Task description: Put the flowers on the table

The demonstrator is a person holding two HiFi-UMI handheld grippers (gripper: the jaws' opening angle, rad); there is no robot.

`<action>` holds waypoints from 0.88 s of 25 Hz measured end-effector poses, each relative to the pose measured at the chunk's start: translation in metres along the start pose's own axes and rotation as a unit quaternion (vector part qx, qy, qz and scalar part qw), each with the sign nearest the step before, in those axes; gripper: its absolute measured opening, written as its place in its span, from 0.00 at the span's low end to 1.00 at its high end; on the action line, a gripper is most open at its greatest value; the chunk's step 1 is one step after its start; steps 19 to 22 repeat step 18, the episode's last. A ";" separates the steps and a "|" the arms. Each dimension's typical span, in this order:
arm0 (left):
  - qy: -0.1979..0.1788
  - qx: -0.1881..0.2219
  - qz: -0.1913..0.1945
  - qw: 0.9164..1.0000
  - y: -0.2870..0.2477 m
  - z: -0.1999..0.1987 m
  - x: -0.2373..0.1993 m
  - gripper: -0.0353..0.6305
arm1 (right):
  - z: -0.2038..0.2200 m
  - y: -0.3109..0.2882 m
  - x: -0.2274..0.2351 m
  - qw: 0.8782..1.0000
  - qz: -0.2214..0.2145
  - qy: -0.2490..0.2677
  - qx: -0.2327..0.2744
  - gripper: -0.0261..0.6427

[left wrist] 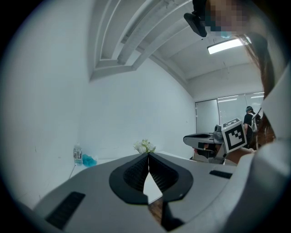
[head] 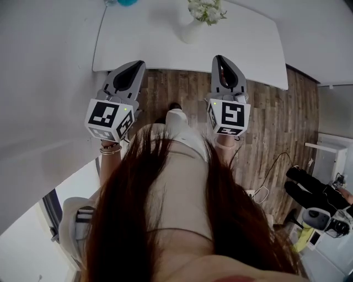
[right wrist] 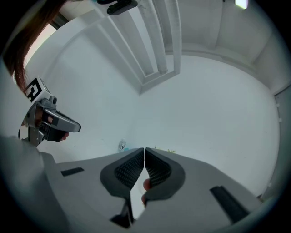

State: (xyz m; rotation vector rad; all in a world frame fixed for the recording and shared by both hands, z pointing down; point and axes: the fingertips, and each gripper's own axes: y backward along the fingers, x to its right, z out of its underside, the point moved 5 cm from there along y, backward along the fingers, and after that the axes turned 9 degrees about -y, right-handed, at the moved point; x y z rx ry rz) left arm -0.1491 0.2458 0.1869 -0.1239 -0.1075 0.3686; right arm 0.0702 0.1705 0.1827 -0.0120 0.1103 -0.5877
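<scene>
White flowers (head: pixel 207 10) stand upright in a white vase (head: pixel 192 30) on the white table (head: pixel 248 47), near its front edge. The left gripper (head: pixel 137 64) and right gripper (head: pixel 219 58) hover side by side just short of that edge, both shut and empty. The vase lies ahead, between their tips. In the left gripper view the flowers (left wrist: pixel 144 146) peek just over the closed left gripper (left wrist: pixel 148 155), and the right gripper (left wrist: pixel 200 138) shows at the right. In the right gripper view the right gripper (right wrist: pixel 144 149) has its jaws together, with the left gripper (right wrist: pixel 68 125) at the left.
A water bottle (left wrist: pixel 77 154) and a blue object (left wrist: pixel 89 160) sit at the table's far left corner. Wooden floor (head: pixel 276 126) lies below the table's edge. A white wall (head: pixel 44 82) runs along the left. Equipment and a cable (head: pixel 317 212) are at the right. A person (left wrist: pixel 250 119) stands far off.
</scene>
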 end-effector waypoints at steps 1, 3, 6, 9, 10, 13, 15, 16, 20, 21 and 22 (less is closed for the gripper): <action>0.000 0.000 0.000 1.000 0.000 0.000 0.000 0.06 | 0.000 0.000 0.000 1.000 0.001 0.001 0.000 0.08; 0.002 0.000 -0.001 1.000 -0.001 0.001 -0.001 0.06 | 0.000 -0.001 0.002 1.000 0.004 0.005 -0.001 0.08; 0.002 -0.002 0.000 1.000 -0.004 0.001 0.000 0.06 | 0.002 -0.001 0.004 1.000 0.006 0.009 -0.005 0.08; 0.001 -0.003 0.003 1.000 -0.011 0.000 0.003 0.06 | 0.004 -0.003 0.008 1.000 0.005 0.010 -0.009 0.08; 0.000 -0.004 0.005 1.000 -0.013 -0.001 0.004 0.06 | 0.004 -0.004 0.010 1.000 0.005 0.010 -0.010 0.08; 0.000 -0.006 0.008 1.000 -0.020 -0.002 0.005 0.06 | 0.005 -0.008 0.014 1.000 0.003 0.010 -0.010 0.08; 0.000 -0.006 0.007 1.000 -0.025 -0.003 0.005 0.06 | 0.005 -0.010 0.018 1.000 0.002 0.011 -0.012 0.08; -0.001 -0.005 0.006 1.000 -0.027 -0.004 0.005 0.06 | 0.005 -0.012 0.020 1.000 0.003 0.012 -0.014 0.08; -0.003 -0.003 0.004 1.000 -0.032 -0.006 0.005 0.06 | 0.005 -0.014 0.024 1.000 0.003 0.013 -0.016 0.08; -0.003 -0.003 0.004 1.000 -0.032 -0.006 0.005 0.06 | 0.005 -0.014 0.024 1.000 0.003 0.013 -0.016 0.08; -0.003 -0.003 0.004 1.000 -0.032 -0.006 0.005 0.06 | 0.005 -0.014 0.024 1.000 0.003 0.013 -0.016 0.08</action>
